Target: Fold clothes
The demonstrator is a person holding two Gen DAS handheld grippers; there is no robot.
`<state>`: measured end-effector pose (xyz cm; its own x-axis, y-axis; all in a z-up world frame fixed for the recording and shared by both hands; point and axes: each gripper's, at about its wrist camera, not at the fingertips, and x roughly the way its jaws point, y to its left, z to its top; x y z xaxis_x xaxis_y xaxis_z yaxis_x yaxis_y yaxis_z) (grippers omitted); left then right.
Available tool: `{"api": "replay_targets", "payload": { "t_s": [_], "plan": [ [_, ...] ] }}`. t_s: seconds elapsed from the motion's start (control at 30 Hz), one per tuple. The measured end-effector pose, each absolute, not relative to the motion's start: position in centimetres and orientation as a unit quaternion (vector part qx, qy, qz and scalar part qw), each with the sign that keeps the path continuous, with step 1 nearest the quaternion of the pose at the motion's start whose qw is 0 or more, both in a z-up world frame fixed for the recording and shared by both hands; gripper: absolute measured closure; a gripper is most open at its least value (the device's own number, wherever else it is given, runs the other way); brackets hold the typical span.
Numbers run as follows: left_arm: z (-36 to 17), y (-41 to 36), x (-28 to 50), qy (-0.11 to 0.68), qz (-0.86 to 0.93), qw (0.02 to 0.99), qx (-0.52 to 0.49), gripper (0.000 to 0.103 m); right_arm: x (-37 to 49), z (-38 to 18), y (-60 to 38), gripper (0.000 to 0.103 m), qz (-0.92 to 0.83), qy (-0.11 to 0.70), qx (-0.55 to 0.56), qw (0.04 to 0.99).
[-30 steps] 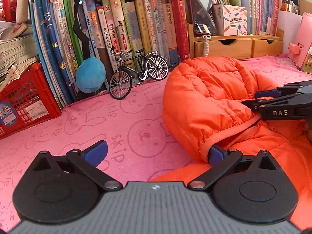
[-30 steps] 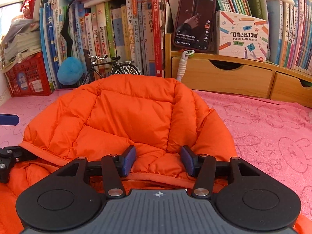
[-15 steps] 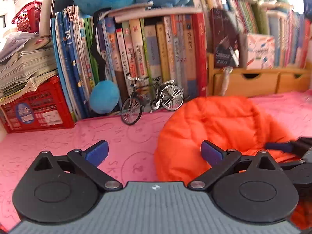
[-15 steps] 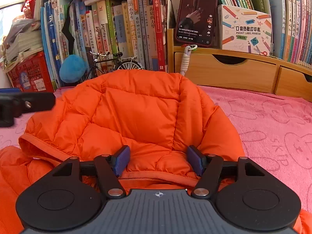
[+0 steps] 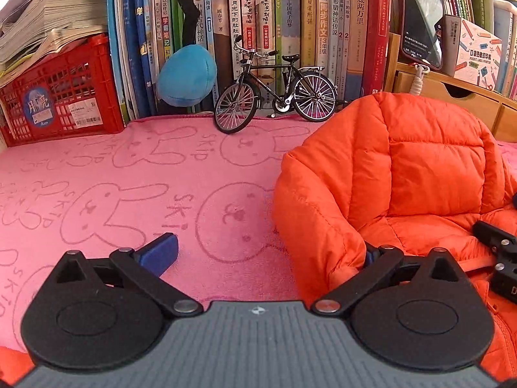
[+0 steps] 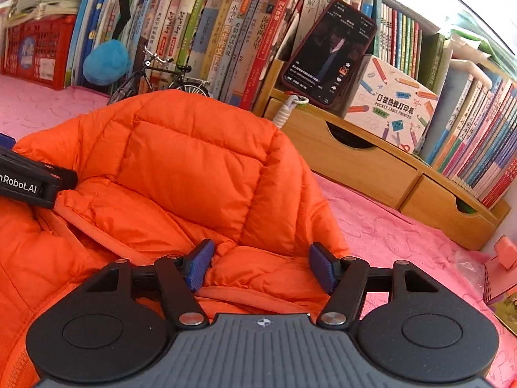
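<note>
Lying on the pink rabbit-print towel (image 5: pixel 135 174) covering the bench, the orange quilted hooded puffer jacket (image 6: pixel 181 174) has its hood standing upright and body rumpled; folding looks unfinished. Left tool (image 5: pixel 265 252) and right tool (image 6: pixel 260 266) both spread wide, grasping nothing.

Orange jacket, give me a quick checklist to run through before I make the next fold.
1. Left gripper open: ok, fingers spread wide.
2. Right gripper open: ok, pads apart over the fabric.
3. Either gripper already holding the orange jacket: not ok, nothing is pinched yet.
4. Hood flattened: not ok, it stands puffed up.
5. Pink towel beside the jacket free for folding: ok, bare on the left.
6. Model bicycle out of the way: ok, parked back by the books, though close to the hood.
</note>
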<state>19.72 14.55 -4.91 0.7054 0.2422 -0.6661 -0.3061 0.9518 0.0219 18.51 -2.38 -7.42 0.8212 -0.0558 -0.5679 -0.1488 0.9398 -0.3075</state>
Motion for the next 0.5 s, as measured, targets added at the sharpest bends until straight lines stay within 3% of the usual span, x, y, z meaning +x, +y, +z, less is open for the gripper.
{"api": "replay_targets", "payload": {
  "t_s": [0.2,0.5],
  "plan": [
    [-5.3,14.7,19.5,0.353,0.144,0.923,-0.051,0.000,19.1,-7.0,-6.8,0.026,0.000,0.328,-0.088,0.941],
    [-5.4,14.8,19.6,0.352,0.140,0.924,-0.054,0.000,19.2,-6.2,-12.9,0.024,0.018,0.355,0.063,0.932]
  ]
}}
